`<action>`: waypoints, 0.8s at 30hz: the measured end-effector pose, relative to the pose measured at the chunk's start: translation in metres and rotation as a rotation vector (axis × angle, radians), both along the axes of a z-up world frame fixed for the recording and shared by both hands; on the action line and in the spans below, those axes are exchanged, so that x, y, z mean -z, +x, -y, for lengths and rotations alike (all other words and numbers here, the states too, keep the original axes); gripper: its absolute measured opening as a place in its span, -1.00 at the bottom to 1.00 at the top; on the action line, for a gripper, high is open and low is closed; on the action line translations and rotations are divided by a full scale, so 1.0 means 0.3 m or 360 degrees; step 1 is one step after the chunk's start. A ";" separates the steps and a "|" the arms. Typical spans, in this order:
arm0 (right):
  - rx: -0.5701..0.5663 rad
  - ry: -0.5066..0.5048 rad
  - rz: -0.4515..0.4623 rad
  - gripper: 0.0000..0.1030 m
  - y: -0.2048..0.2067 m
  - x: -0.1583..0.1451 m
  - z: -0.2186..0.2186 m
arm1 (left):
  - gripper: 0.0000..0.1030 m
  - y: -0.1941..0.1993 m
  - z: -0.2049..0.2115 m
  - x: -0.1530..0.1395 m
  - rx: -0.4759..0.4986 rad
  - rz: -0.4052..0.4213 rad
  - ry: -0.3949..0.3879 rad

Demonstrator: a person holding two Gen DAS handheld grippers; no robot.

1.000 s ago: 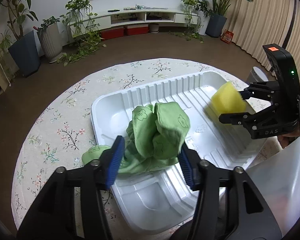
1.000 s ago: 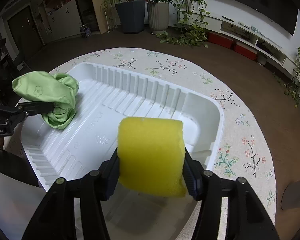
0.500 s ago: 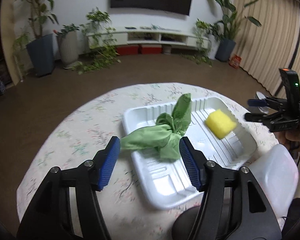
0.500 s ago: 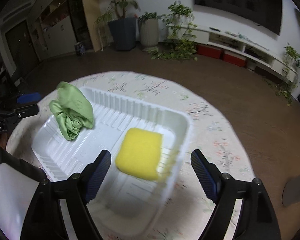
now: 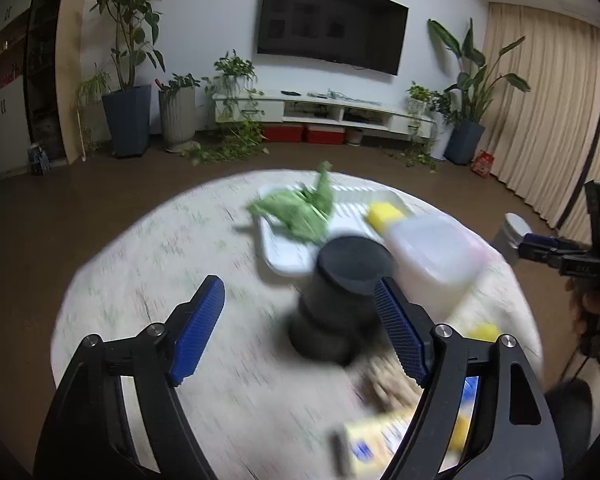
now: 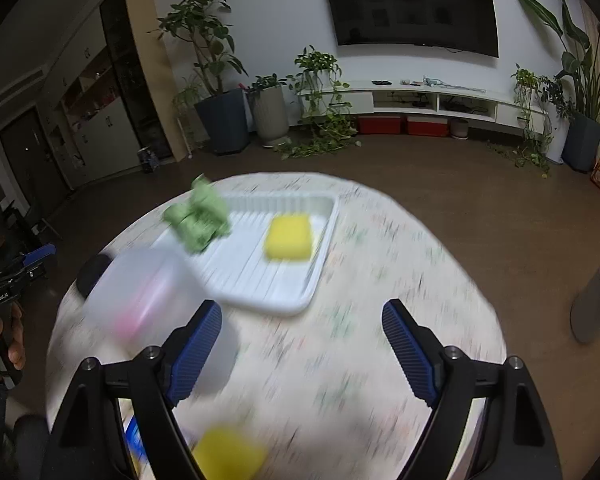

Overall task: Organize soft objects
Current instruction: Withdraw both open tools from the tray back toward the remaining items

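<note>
reading "genrobot.ai" on the left tool [image 6: 40, 258], jaws apart.

Living room: white wall with black wall-mounted television [image 6: 412, 10], low white media shelf [image 6: 436, 98], potted green plants [image 5: 130, 80], beige pleated curtains [image 5: 548, 112], brown floor [image 6: 480, 184].
</note>
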State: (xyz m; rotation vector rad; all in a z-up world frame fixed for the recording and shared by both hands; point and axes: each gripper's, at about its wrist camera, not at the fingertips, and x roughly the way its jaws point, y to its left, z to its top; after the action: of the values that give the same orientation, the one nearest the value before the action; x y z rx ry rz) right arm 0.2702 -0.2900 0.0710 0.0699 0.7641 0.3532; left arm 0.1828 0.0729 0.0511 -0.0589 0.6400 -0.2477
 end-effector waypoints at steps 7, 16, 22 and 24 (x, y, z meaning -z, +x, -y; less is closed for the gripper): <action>0.0012 0.0046 -0.0023 0.66 -0.279 0.040 -0.038 | 0.52 -0.264 0.030 0.042 -0.0021 -0.0027 -0.0079; -0.0014 0.0069 0.0001 0.71 -0.517 0.057 -0.075 | 0.54 -0.453 0.057 0.120 -0.0028 -0.0103 -0.0056; -0.0025 0.0087 -0.0051 0.72 -0.619 0.112 -0.116 | 0.54 -0.513 0.126 0.180 0.0011 -0.0148 -0.0012; -0.0054 0.0081 -0.0065 0.72 -0.654 0.140 -0.147 | 0.54 -0.525 0.157 0.208 0.0039 -0.0165 0.0008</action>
State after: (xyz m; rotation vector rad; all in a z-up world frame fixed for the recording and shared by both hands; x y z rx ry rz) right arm 0.0741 -0.2460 0.0291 0.1124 0.7977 0.4047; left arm 0.0253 0.0259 -0.0112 -0.0593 0.7446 -0.2678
